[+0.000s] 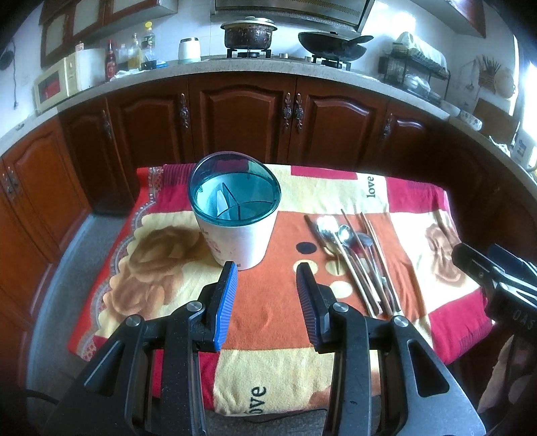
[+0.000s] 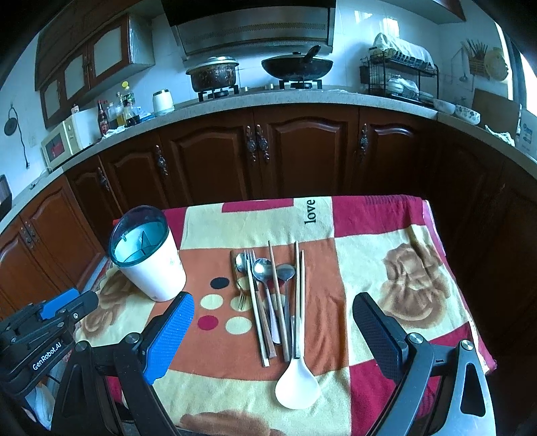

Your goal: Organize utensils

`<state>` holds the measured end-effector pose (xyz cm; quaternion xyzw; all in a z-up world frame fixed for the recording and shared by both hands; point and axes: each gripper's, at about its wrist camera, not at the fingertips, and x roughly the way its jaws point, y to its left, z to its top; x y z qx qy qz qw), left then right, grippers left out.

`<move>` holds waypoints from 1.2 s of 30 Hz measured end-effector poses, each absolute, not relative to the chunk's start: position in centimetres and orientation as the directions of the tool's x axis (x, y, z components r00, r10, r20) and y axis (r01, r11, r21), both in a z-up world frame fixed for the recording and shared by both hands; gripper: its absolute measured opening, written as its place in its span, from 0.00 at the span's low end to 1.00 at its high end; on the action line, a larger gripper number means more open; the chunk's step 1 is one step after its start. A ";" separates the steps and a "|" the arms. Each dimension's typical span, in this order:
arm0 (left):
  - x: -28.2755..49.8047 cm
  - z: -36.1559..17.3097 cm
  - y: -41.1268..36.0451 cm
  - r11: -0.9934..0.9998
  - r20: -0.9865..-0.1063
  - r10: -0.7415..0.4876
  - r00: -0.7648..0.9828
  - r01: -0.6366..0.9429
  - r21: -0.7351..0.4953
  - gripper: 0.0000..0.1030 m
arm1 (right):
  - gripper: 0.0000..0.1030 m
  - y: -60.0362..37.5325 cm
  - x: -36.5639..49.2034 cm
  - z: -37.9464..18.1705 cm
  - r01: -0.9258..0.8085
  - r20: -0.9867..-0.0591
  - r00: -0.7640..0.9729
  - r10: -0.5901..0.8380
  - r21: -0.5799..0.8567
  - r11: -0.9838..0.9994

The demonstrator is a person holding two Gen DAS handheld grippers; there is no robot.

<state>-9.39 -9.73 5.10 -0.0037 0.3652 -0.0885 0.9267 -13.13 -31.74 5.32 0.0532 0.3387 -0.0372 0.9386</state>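
A white utensil holder (image 1: 235,214) (image 2: 147,255) with a teal rim and inner dividers stands upright on the left of the blanket-covered table. To its right lies a loose row of utensils (image 1: 355,255) (image 2: 272,295): metal spoons, a fork, chopsticks. A white rice paddle (image 2: 297,382) lies nearest the front edge. My left gripper (image 1: 266,271) is open and hovers just in front of the holder, nothing between its pads. My right gripper (image 2: 273,315) is open wide, over the near ends of the utensils, touching none. The left gripper's tip (image 2: 67,305) shows at the far left of the right wrist view.
The table (image 2: 386,234) carries a red, orange and cream blanket printed with "love". Behind it run dark wooden cabinets (image 1: 241,114) and a counter with a stove, pot (image 1: 248,32), wok, bottles, microwave and dish rack (image 2: 399,73). The floor drops off left of the table.
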 end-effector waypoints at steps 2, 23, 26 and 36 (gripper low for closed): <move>-9.3 5.0 -9.7 0.984 -0.680 -0.169 0.714 0.161 -0.075 0.35 | 0.91 -31.8 -13.0 5.2 0.105 -0.645 0.764 -0.034 0.072 0.992; -7.1 3.7 -11.8 0.978 -0.708 -0.186 0.681 0.197 -0.068 0.35 | 0.91 -33.2 -11.1 3.0 0.097 -0.687 0.727 -0.008 0.091 0.991; -6.4 3.6 -12.5 0.976 -0.711 -0.192 0.676 0.208 -0.065 0.35 | 0.91 -33.5 -10.6 2.7 0.098 -0.694 0.720 -0.008 0.091 0.991; -4.3 2.7 -14.6 0.969 -0.724 -0.213 0.656 0.238 -0.069 0.35 | 0.91 -34.5 -9.3 1.6 0.108 -0.713 0.701 -0.017 0.083 0.991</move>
